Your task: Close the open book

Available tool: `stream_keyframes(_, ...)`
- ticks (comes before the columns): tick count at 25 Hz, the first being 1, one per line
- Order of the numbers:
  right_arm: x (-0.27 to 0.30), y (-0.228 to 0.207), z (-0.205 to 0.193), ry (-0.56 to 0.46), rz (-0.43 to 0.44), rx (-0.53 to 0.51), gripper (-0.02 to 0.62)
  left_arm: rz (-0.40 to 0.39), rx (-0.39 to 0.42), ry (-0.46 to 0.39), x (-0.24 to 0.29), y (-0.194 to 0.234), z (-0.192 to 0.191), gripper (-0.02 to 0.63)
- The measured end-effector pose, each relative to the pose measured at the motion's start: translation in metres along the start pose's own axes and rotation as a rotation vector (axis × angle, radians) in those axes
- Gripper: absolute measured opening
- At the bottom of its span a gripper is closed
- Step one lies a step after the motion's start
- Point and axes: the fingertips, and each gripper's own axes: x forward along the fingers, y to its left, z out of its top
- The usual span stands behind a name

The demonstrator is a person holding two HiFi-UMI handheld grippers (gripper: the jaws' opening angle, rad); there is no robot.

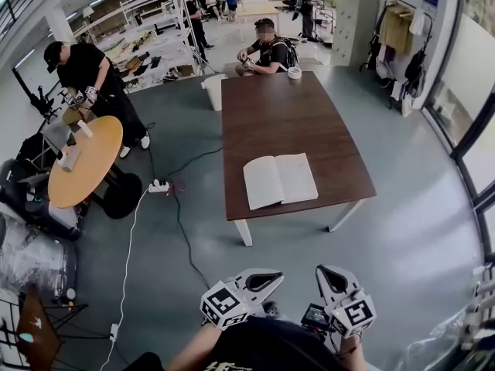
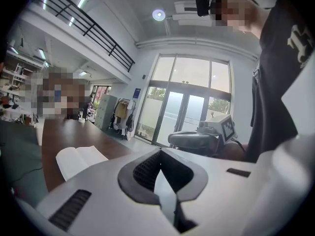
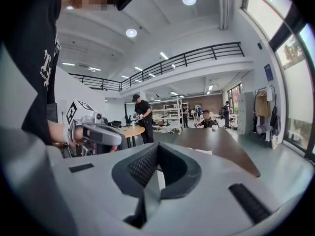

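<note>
An open book (image 1: 280,180) with white pages lies flat near the front edge of a brown rectangular table (image 1: 271,122). Both grippers hang close to my body, well short of the table and apart from the book. My left gripper (image 1: 267,275) is shut with nothing between its jaws. My right gripper (image 1: 325,273) is beside it, jaws together and empty. The left gripper view shows the left gripper (image 2: 160,173) with the book (image 2: 78,159) ahead to the left. In the right gripper view the right gripper (image 3: 155,173) points toward the table (image 3: 221,141).
A person (image 1: 267,49) sits at the table's far end, near a tape roll (image 1: 295,73). A round orange table (image 1: 85,161) and a standing person (image 1: 93,79) are at left. A power strip (image 1: 158,185) with cables lies on the grey floor left of the table.
</note>
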Motion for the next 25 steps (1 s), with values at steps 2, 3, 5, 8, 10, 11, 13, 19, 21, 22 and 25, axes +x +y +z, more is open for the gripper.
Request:
stream_keyframes(2,-0.003,0.002,-0.002,0.006,-0.003,-0.014,-0.014,-0.003,-0.003,-0.007,0.000,-0.002,-0.001,0.006)
stream_keyframes(3,-0.006,0.002,-0.006,0.013,-0.004,-0.020,-0.014,-0.003,-0.005,-0.009,0.000,-0.001,-0.001,0.006)
stream_keyframes(5,-0.008,0.002,-0.011,0.023,-0.003,-0.024,-0.013,0.000,-0.009,-0.009,0.000,0.000,-0.003,0.006)
stream_keyframes(8,-0.013,0.003,-0.013,0.037,-0.004,-0.019,-0.013,0.008,-0.015,-0.013,-0.002,-0.002,-0.003,0.006)
stream_keyframes(10,-0.017,0.004,-0.012,0.044,-0.005,-0.021,-0.014,0.014,-0.017,-0.019,-0.005,-0.005,-0.003,0.006)
stream_keyframes(11,-0.018,0.005,-0.009,0.040,-0.007,-0.023,-0.014,0.016,-0.018,-0.022,-0.007,-0.006,-0.002,0.006)
stream_keyframes(13,-0.019,0.005,-0.004,0.040,-0.020,-0.031,-0.014,0.020,-0.020,-0.026,-0.010,-0.008,-0.002,0.006)
stream_keyframes(19,-0.031,0.010,-0.005,0.053,-0.047,-0.024,-0.014,0.021,-0.009,-0.026,-0.016,-0.017,-0.002,0.006)
stream_keyframes(21,-0.035,0.012,-0.013,0.050,-0.024,-0.035,-0.014,0.025,-0.007,-0.033,-0.017,-0.020,-0.001,0.006)
stream_keyframes(22,-0.036,0.012,-0.017,0.048,-0.015,-0.040,-0.014,0.028,-0.006,-0.036,-0.017,-0.021,-0.001,0.006)
stream_keyframes(25,-0.037,0.015,-0.016,0.043,-0.009,-0.030,-0.014,0.037,-0.004,-0.039,-0.021,-0.024,-0.002,0.006)
